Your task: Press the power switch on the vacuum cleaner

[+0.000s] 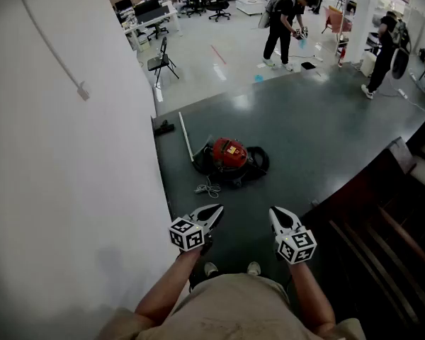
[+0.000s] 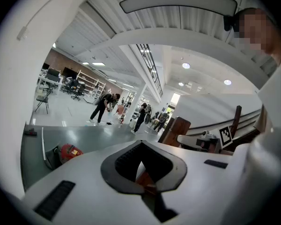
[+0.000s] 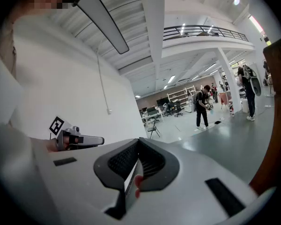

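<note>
Both left gripper (image 1: 214,212) and right gripper (image 1: 277,213) point forward, slightly down, jaws together, apparently empty.

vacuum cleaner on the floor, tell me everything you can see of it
The vacuum cleaner is a canister with a rounded red shell, a yellowish label on top and a dark base. A black hose curls round its right side, a pale wand lies on the floor at its left, and a light cord is bunched in front. It sits upright on the dark floor near the white wall. Neither the left gripper nor the right gripper touches it.
</note>
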